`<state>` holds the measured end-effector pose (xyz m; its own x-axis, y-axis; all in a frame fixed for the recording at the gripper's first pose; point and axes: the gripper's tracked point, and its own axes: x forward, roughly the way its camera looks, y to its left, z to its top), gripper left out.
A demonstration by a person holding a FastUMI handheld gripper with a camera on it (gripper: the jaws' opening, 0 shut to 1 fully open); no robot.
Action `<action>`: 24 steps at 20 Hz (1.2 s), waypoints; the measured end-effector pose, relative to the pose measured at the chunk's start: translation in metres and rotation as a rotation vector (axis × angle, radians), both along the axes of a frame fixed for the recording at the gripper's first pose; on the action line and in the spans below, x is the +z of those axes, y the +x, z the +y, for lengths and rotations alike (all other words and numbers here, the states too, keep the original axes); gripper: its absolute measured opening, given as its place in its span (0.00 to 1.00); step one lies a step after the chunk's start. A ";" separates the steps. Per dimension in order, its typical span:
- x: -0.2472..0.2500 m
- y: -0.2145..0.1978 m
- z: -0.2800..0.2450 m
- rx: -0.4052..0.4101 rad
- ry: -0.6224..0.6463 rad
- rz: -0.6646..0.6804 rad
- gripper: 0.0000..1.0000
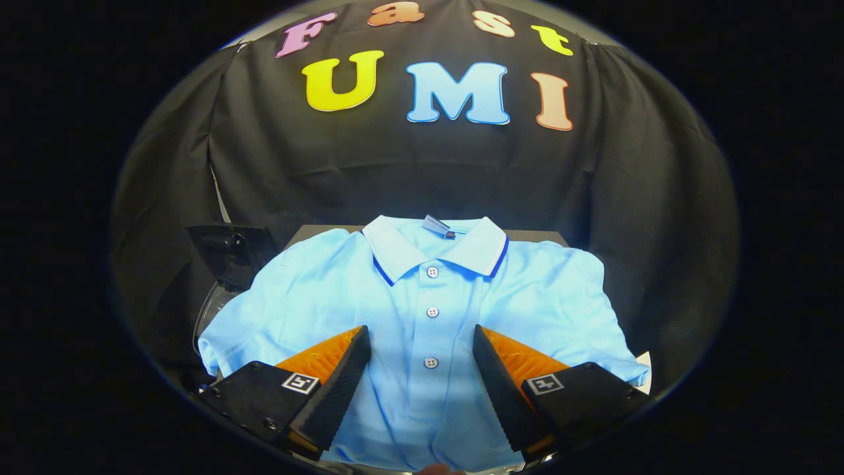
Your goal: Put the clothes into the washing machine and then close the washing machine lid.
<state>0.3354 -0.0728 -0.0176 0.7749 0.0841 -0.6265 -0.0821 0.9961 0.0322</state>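
Overhead, tool (421, 340) fingers apart above polo shirt (330, 290).

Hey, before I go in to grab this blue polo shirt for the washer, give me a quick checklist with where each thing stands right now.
1. Tongs open: ok, the fingers stand wide apart, gripping nothing.
2. Tongs lined up on the polo shirt: ok, its button placket lies between the fingers.
3. Shirt free to lift: ok, it lies flat and spread out, nothing resting on it.
4. Good grab spot: cannot tell, the fabric is smooth, with no raised fold between the fingers.
5. Washing machine lid open: cannot tell.
6. Black object beside the shirt's sleeve out of the way: cannot tell; it sits close to the sleeve.
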 end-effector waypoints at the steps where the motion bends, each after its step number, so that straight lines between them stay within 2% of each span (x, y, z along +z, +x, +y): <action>1: 0.000 0.000 0.000 0.002 0.005 0.004 0.98; 7: 0.001 0.004 0.004 0.019 0.004 -0.035 1.00; 17: 0.001 0.004 0.010 0.047 0.021 -0.018 0.94; 19: 0.001 0.001 0.008 0.032 0.044 -0.022 0.37; 21: 0.002 -0.001 0.013 0.050 0.061 -0.019 0.36; 23: 0.003 -0.002 0.012 0.039 0.088 -0.025 0.06; 24: 0.003 -0.002 0.012 0.033 0.091 -0.023 0.06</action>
